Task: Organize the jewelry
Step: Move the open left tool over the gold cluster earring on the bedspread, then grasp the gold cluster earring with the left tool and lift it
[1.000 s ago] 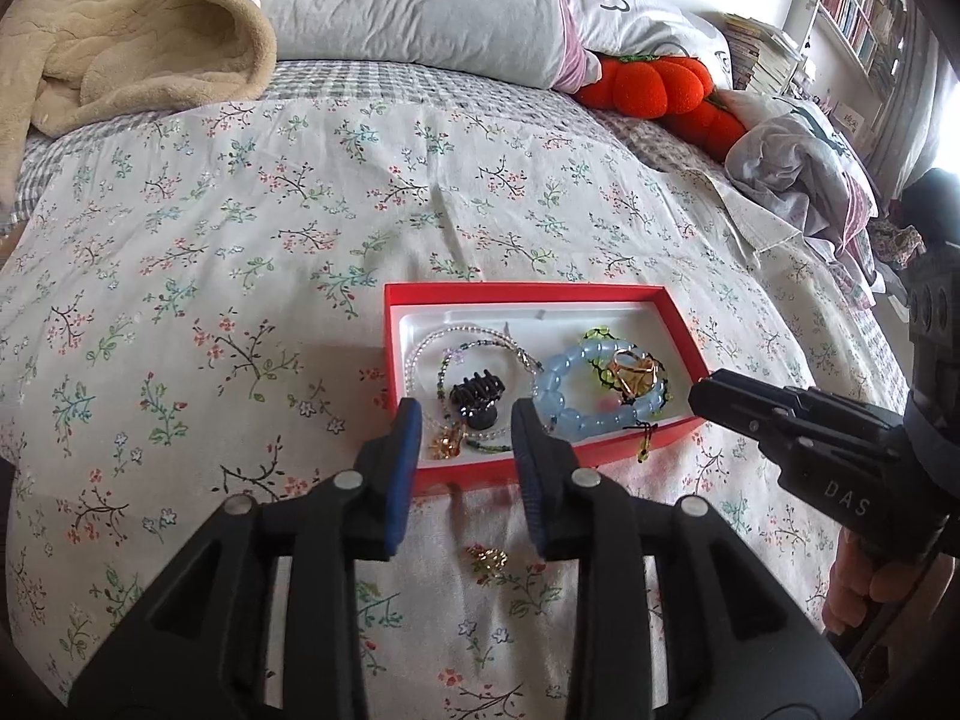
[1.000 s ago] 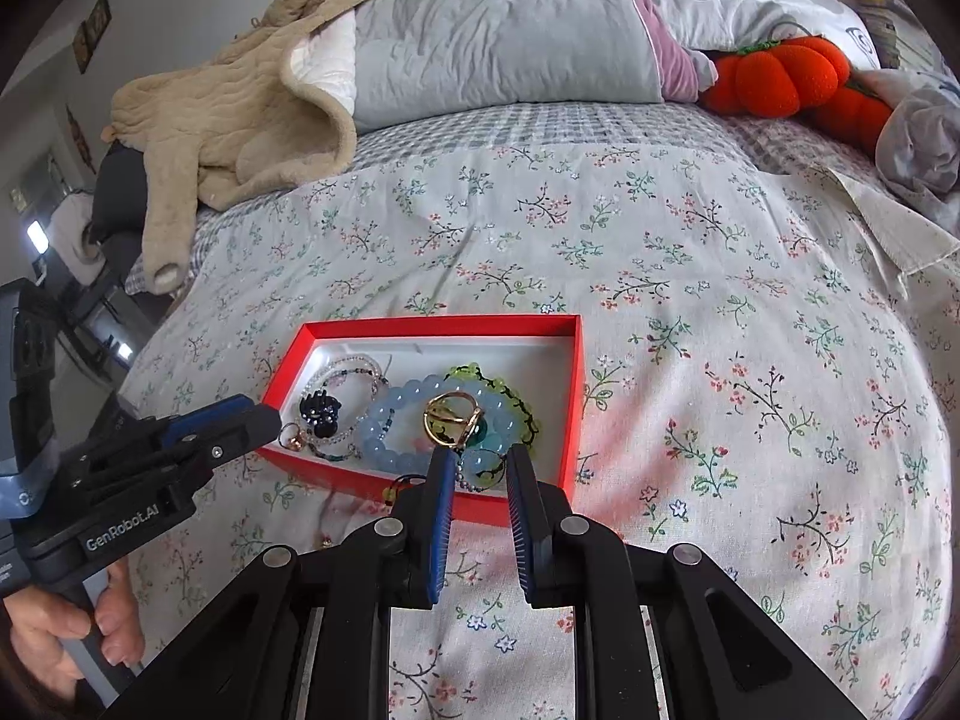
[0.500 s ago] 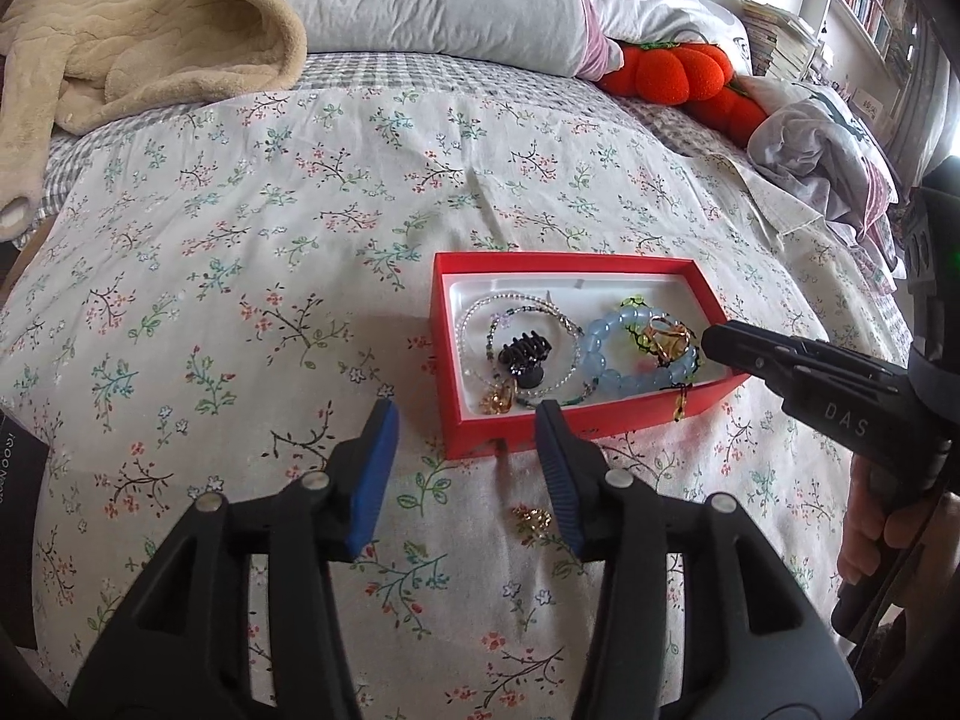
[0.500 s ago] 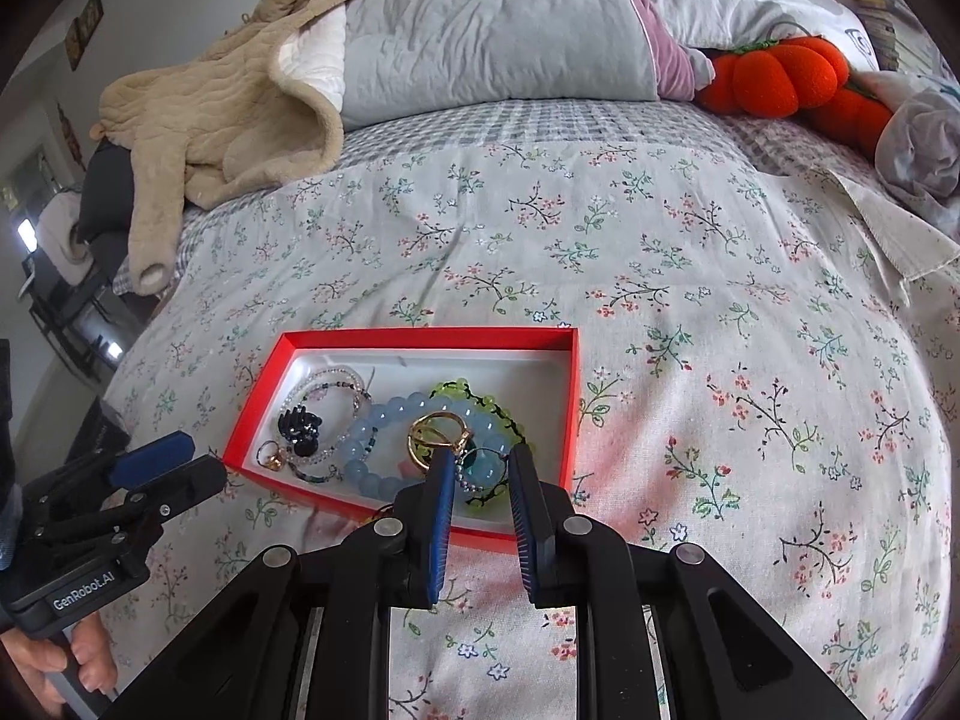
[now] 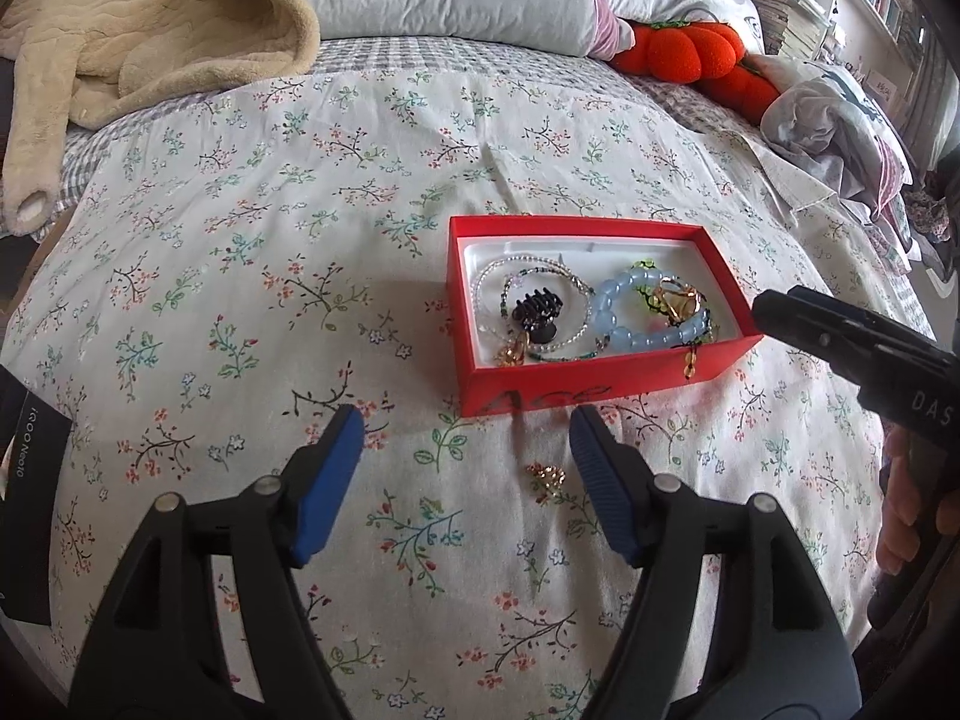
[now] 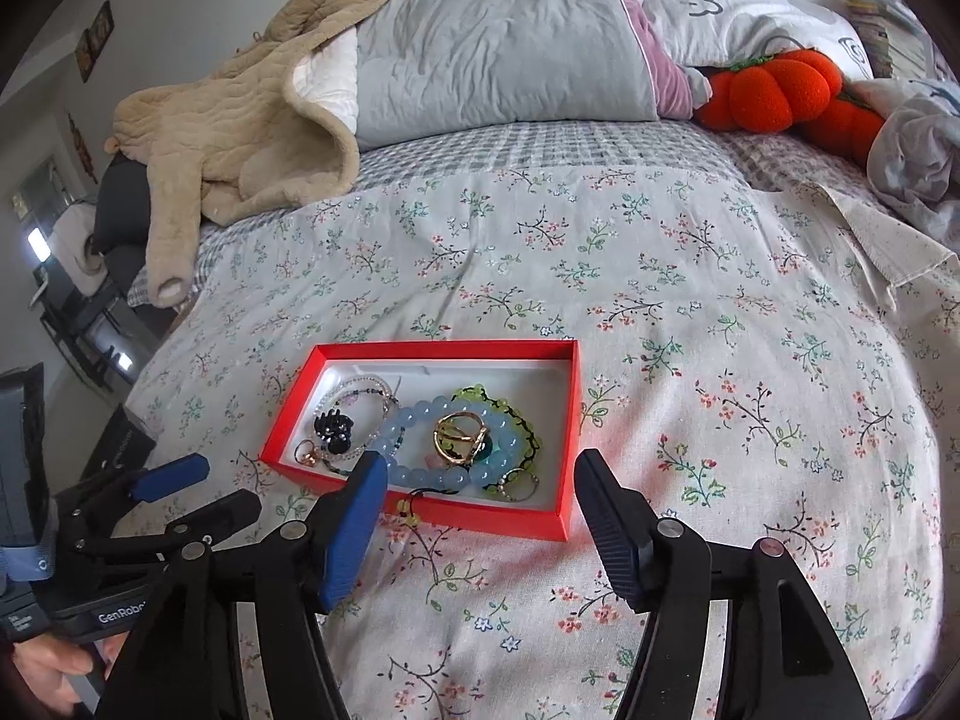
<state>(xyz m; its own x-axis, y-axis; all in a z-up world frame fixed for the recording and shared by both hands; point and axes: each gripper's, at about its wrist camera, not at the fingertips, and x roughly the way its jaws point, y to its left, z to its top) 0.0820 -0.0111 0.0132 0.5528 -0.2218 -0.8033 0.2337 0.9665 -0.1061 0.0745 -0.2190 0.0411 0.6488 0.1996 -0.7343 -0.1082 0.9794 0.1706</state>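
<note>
A red box (image 5: 588, 229) (image 6: 570, 420) lies on the floral bedspread. It holds a blue bead bracelet (image 5: 624, 324) (image 6: 420, 420), a black hair clip (image 5: 537, 309) (image 6: 333, 429), thin bead strands, a green bracelet (image 6: 516, 414) and a gold ring (image 6: 462, 435). A small gold piece (image 5: 545, 476) lies on the bedspread in front of the box. My left gripper (image 5: 465, 468) is open, empty, straddling that piece from just behind. My right gripper (image 6: 480, 510) is open and empty at the box's near edge.
A beige fleece blanket (image 6: 240, 138), a grey pillow (image 6: 504, 54) and orange pumpkin plushes (image 6: 774, 90) lie at the head of the bed. Crumpled clothes (image 5: 840, 120) lie at the right. A dark card (image 5: 27, 480) sits at the bedspread's left edge.
Both grippers have opened wide. The left one has drawn back from the box, so the gold piece on the bedspread now lies between its fingers. The right gripper has stayed near the box.
</note>
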